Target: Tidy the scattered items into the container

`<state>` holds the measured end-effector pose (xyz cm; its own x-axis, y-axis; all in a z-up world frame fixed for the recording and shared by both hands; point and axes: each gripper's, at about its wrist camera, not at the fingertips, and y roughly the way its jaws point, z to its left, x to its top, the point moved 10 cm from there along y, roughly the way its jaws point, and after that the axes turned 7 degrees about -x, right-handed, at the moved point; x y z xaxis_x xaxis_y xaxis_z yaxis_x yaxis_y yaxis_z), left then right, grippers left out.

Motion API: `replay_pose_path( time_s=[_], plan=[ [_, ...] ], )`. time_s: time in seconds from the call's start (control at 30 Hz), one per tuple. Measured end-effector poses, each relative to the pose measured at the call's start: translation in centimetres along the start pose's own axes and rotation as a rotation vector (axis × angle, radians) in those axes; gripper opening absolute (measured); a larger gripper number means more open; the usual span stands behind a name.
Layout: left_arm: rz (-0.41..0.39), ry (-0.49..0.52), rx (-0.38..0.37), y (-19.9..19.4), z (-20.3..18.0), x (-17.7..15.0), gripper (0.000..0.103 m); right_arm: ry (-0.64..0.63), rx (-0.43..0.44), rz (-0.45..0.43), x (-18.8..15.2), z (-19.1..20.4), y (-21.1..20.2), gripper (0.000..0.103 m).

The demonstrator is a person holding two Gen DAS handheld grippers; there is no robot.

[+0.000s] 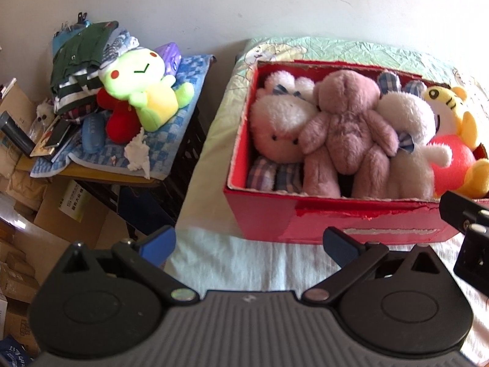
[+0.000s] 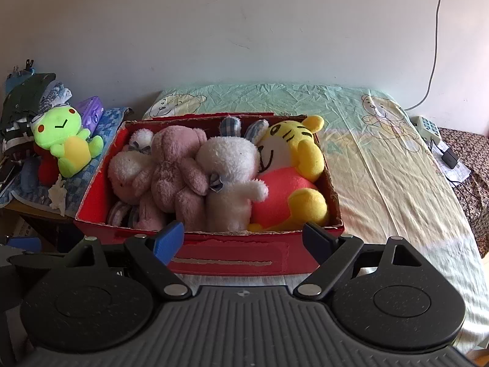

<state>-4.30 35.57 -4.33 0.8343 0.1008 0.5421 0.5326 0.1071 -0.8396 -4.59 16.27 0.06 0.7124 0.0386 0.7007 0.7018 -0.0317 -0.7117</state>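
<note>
Left tongs (image 1: 249,246) spread apart, gripping nothing, hovering over the bed (image 1: 214,260). Right tongs (image 2: 243,240) likewise apart and bare. Straight ahead of both, red box (image 2: 232,257) on the bed, packed with pink bear (image 2: 177,171), white rabbit (image 2: 226,168), yellow tiger (image 2: 290,165) and another pale plush (image 2: 128,171), possibly a rabbit, half buried. Off to the left of the tongs, green frog plush (image 1: 146,88) on a cluttered worktop (image 1: 91,172), outside the box.
</note>
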Motion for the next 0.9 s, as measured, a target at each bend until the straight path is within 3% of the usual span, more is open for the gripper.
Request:
replay_pose_path(
  time_s=[0.13,0.27,0.67,0.9],
  plan=[
    [-0.021,-0.005,-0.005,-0.9,0.3,0.8,0.102,-0.003,0.005,-0.023,0.6,0.2,-0.6,0.087],
    [-0.046,-0.015,-0.061,-1.5,0.3,1.5,0.103,0.007,0.0,-0.038,1.1,-0.2,-1.0,0.087],
    [-0.077,0.0,-0.032,-1.4,-0.5,2.4,0.102,0.038,-0.023,-0.029,1.2,-1.7,-0.5,0.087],
    [-0.08,0.012,-0.068,-1.2,-1.4,2.8,0.102,0.051,-0.021,-0.033,1.6,-2.2,-0.3,0.087]
  ],
)
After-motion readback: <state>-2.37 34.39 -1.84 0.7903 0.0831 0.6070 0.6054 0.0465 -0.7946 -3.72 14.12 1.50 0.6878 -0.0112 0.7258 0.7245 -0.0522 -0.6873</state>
